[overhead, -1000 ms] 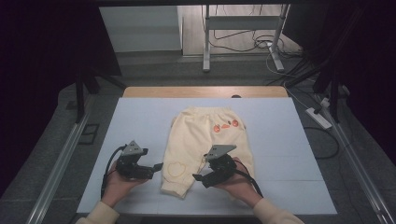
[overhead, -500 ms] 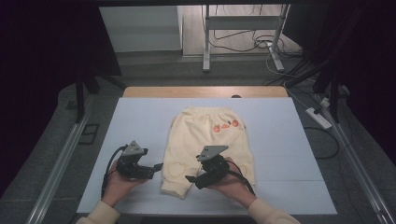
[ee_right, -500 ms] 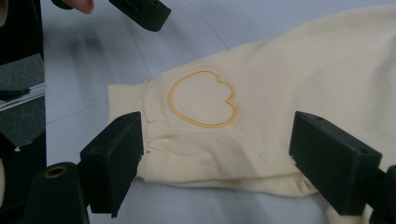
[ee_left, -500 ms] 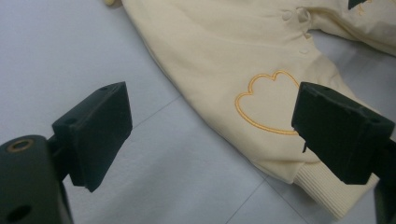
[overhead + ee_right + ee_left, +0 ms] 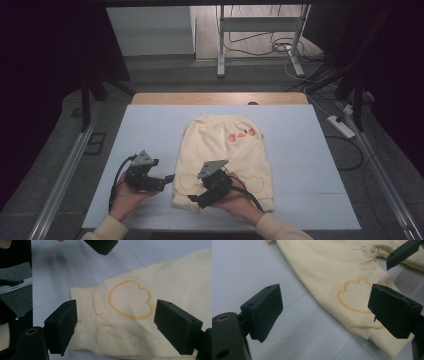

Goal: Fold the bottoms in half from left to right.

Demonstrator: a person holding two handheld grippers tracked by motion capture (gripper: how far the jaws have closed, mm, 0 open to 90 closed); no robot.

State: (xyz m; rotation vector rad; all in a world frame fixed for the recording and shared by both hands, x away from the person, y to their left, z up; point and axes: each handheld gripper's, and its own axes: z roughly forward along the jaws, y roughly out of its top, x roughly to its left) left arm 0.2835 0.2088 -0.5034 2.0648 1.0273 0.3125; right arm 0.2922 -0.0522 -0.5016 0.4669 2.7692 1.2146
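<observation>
Here a pair of cream trousers (image 5: 222, 157) lies flat on the table (image 5: 150, 125), waistband toward the far edge and both leg cuffs toward the near edge, roughly midway between the left and right edges. A small orange print (image 5: 240, 134) sits below the waistband, and each leg carries a stitched heart outline (image 5: 130, 300) just above its ribbed cuff (image 5: 82, 315). Snap buttons (image 5: 134, 340) run along the inner seam of the legs.

The left gripper (image 5: 167, 178) is held by the person's left hand (image 5: 127, 197) near the near edge, just beside the outer side of the trousers' left leg. Its jaws stand wide apart with nothing between them; in the left gripper view one jaw is over bare table and the other over the cuff end of that leg.

The right gripper (image 5: 195, 199) sits in the right hand (image 5: 235, 200) over the same leg's cuff, close to the near edge. Its jaws are likewise spread and grasp nothing; the right gripper view shows the heart outline and cuff between them, the fabric lying loose below.

The two grippers are close together, and a jaw tip of each shows at the top of the other's view. Black cables (image 5: 116, 182) trail from both toward the person.

Beyond the far edge stand a metal frame (image 5: 260, 40) and loose cables (image 5: 280, 47) on the floor; a white power strip (image 5: 341, 126) lies off the right edge, and a metal rail (image 5: 62, 175) runs along the left edge.
</observation>
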